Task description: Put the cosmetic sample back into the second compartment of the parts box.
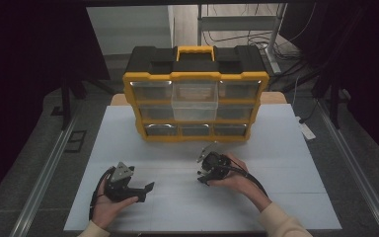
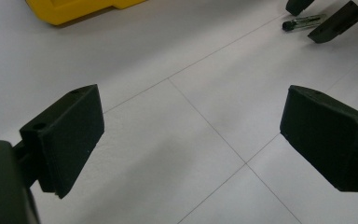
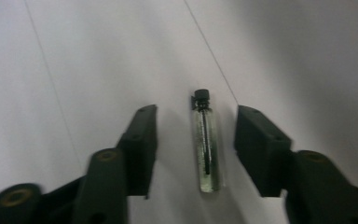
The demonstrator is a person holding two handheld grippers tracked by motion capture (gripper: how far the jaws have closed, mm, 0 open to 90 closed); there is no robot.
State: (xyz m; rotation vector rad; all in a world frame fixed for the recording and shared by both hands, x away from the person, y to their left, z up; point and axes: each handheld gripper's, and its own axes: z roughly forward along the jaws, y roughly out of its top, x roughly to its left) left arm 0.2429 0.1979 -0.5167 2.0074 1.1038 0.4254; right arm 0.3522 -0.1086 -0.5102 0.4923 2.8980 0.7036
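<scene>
Right gripper view gives me the clearest read: the right gripper (image 3: 196,144) has its jaws apart, and a small glass vial (image 3: 205,150) with a black cap lies flat on the white table (image 3: 74,70) between them. The vial runs lengthwise along the jaws, cap pointing away from me, its clear body level with the fingertips (image 3: 142,140). I see bare table on both sides of the vial, so neither finger touches it; it sits slightly nearer the finger on the right of that view. Inside the glass there is a thin dark stem.

From the high view, I have the right gripper (image 1: 208,170) held low over the table in front of the yellow and black parts organizer (image 1: 196,94), well apart from it. The organizer's top middle drawer (image 1: 194,106) stands pulled out toward me. The left gripper (image 1: 145,190) hovers near the table's front edge, away from the vial.

Looking along the left gripper (image 2: 191,135), its jaws stand wide apart with nothing between them but table. Far off at the top right of that view I can make out the vial (image 2: 303,21) lying beside the other gripper's jaw tips.
</scene>
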